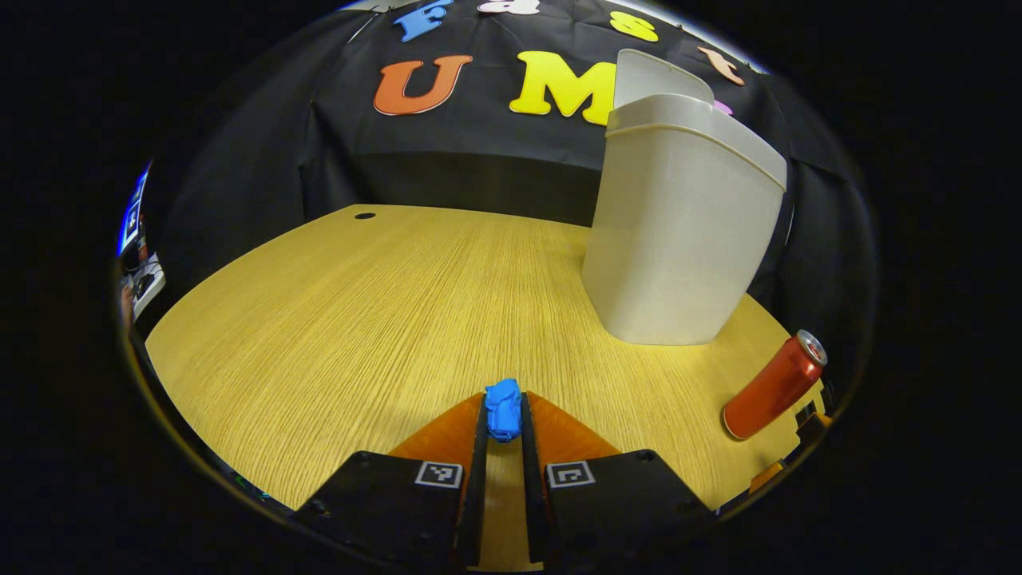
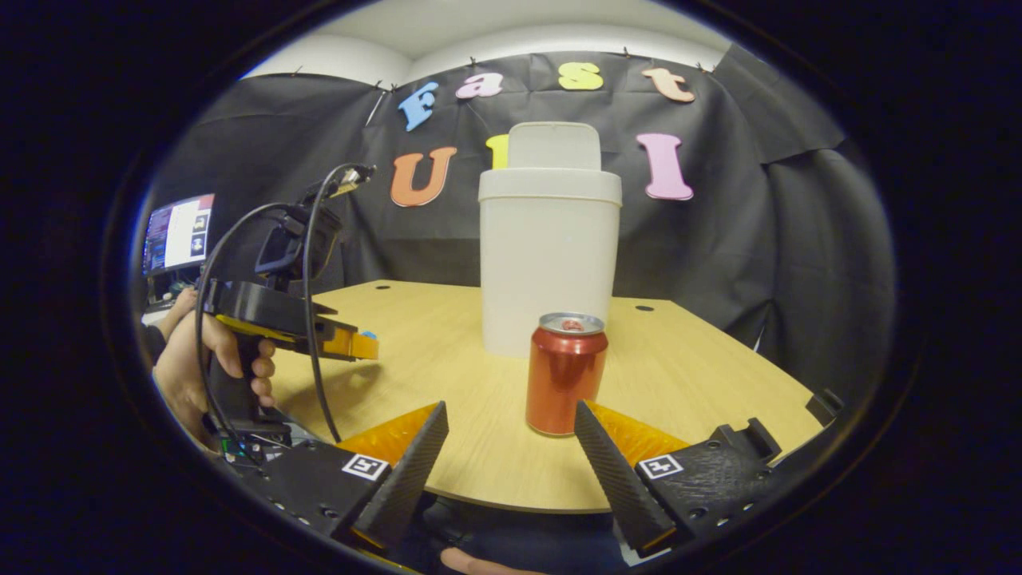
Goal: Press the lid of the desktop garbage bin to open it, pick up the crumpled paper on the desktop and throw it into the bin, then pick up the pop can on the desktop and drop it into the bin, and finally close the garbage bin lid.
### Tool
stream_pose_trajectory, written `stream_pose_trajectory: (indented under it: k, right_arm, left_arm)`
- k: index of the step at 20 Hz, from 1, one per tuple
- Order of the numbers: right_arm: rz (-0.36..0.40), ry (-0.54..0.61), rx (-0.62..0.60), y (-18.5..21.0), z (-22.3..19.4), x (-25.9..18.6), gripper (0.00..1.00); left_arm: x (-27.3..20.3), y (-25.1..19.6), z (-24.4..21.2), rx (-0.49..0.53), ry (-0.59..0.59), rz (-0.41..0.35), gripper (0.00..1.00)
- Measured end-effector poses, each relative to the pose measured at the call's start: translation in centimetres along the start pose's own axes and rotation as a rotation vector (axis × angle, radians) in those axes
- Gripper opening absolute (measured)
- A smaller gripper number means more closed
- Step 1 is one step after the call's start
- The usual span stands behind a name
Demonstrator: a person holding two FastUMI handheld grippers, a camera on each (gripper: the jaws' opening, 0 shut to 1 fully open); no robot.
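Paper [image 1: 503, 409], blue and crumpled, sits clamped between the fingertips of the left hand-held gripper [image 1: 503, 415], both fingers pressed against it, held above the counter [image 1: 359, 319]. From the right gripper view the left hand-held gripper [image 2: 363, 345] shows at the left side, gripped by a person's hand [image 2: 200, 359], a bit of blue visible at its tip, well apart from the bin and lower than the bin's rim.

Bin [image 1: 679, 216] stands upright on the counter, ahead and to the right of the paper in the left gripper view; its lid [image 1: 655, 76] is tipped up, open. In the right gripper view the bin [image 2: 549, 255] is centred, lid [image 2: 555, 145] raised behind the rim.

Can [image 2: 565, 374] stands upright on the counter [image 2: 703, 359], just in front of the bin, near the counter's front edge. Right hand-held gripper [image 2: 511, 435] has fingers spread wide apart, holding nothing; the can is just ahead, between the fingertips' lines, not touched. In the left gripper view the can [image 1: 773, 386] is at far right, beside the bin's base.

Monitor [image 2: 177, 233] is lit at far left behind the hand.
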State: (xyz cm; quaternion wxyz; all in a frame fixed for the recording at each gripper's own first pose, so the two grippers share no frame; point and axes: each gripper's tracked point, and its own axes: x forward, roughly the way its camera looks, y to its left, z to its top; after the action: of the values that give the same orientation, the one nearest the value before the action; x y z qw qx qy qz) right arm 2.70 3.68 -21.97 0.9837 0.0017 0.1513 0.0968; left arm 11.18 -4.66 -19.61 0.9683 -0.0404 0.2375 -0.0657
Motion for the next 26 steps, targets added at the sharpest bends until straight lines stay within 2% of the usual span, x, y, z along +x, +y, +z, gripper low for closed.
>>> stream_pose_trajectory:
  k: [10, 16, 20, 22, 25, 26]
  right_arm:
    - [-0.046, 0.021, 0.021, -1.4, -0.3, 1.9, 0.98]
    - [-0.171, -0.013, -0.009, -4.3, 1.1, 4.8, 0.96]
    - [-0.177, 0.017, 0.065, -4.7, 1.7, 6.6, 0.95]
    - [-0.188, 0.02, 0.065, -4.8, 1.9, 7.0, 0.95]
    - [-0.183, 0.019, 0.046, -4.3, 1.9, 7.3, 0.81]
    - [-0.178, 0.014, 0.039, -4.1, 2.2, 7.3, 0.81]
  left_arm:
    - [-2.5, -1.8, 2.1, 0.062, -0.072, -0.019, 0.24]
    - [-4.0, -3.4, 3.8, 0.084, -0.111, -0.025, 0.24]
    - [-4.5, -3.8, 4.2, 0.088, -0.123, -0.029, 0.24]
    - [-4.6, -3.9, 4.0, 0.09, -0.125, -0.035, 0.24]
    - [-4.8, -3.9, 4.2, 0.105, -0.137, -0.035, 0.24]
    - [-5.0, -4.1, 4.4, 0.106, -0.143, -0.035, 0.24]
